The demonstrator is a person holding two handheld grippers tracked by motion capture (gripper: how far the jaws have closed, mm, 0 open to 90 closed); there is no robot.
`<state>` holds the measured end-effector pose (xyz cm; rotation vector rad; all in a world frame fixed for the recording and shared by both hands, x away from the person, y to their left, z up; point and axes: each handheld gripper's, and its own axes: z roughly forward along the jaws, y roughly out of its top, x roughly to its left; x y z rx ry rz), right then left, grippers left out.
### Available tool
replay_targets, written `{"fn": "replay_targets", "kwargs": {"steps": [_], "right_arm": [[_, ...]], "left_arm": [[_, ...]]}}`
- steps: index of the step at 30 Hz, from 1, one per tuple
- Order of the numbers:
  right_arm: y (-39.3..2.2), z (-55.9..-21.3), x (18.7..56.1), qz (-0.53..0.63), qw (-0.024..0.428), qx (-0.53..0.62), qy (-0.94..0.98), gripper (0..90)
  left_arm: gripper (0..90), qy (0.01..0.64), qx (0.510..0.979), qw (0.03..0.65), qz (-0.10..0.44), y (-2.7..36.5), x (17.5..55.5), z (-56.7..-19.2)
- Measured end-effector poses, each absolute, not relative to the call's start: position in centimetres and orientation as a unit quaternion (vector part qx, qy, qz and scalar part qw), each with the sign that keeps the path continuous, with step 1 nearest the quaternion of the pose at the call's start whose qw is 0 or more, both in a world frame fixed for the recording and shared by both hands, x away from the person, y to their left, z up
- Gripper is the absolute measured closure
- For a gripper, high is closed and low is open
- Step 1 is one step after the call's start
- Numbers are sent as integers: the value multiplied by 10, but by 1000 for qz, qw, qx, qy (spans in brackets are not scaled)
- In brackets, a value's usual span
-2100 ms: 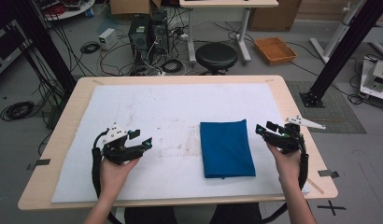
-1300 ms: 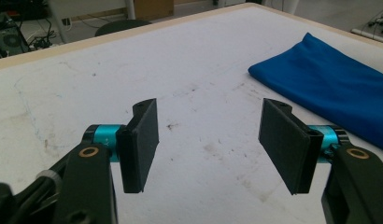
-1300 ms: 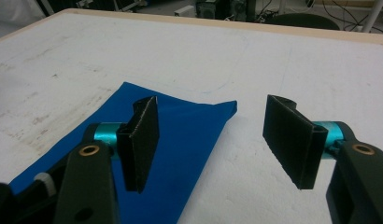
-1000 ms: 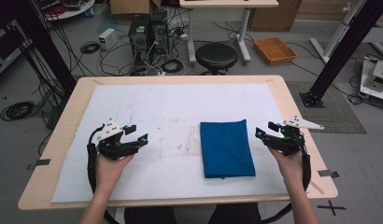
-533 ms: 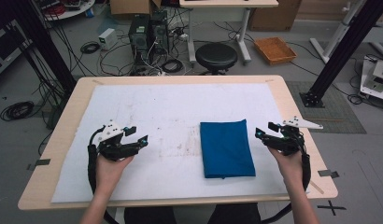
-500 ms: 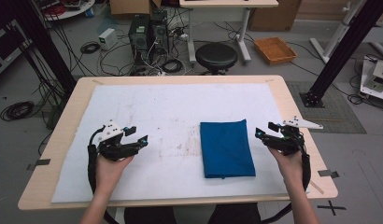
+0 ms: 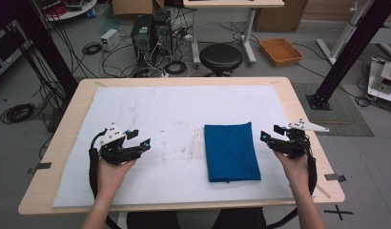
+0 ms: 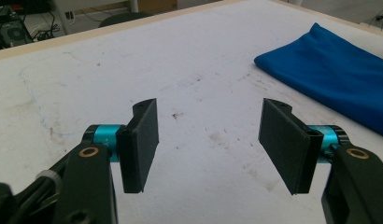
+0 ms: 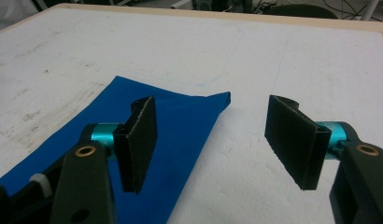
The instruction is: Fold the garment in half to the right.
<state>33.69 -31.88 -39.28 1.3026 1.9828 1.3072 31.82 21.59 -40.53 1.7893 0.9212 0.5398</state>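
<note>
A folded blue cloth (image 7: 230, 150) lies flat on the white table cover, right of centre. My left gripper (image 7: 138, 139) hovers over the cover's left part, well apart from the cloth, jaws open and empty. In the left gripper view the open left gripper (image 8: 209, 140) faces stained white cover, with the blue cloth (image 8: 339, 74) at the upper right. My right gripper (image 7: 271, 133) sits just right of the cloth's right edge, open and empty. In the right gripper view the right gripper (image 9: 213, 140) stands over the blue cloth (image 9: 175, 126) near its far corner.
The wooden table (image 7: 298, 119) carries a white cover (image 7: 160, 109) with brown stains near the middle. Beyond the far edge stand a black stool (image 7: 221, 57), computer cases (image 7: 148, 33) with cables, and an orange tray (image 7: 281, 50). A black post (image 7: 344, 52) rises at the right.
The left gripper drew slightly left and toward the near edge since the oldest frame. The right gripper shifted only slightly. The cloth has not moved.
</note>
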Motion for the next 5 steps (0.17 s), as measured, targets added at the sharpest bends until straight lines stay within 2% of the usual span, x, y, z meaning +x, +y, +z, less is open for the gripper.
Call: {"fn": "replay_targets", "kwargs": {"steps": [5], "right_arm": [[-320, -394, 338, 472, 215, 471, 714, 340]], "left_arm": [[380, 384, 741, 504, 225, 216, 318, -405]]}}
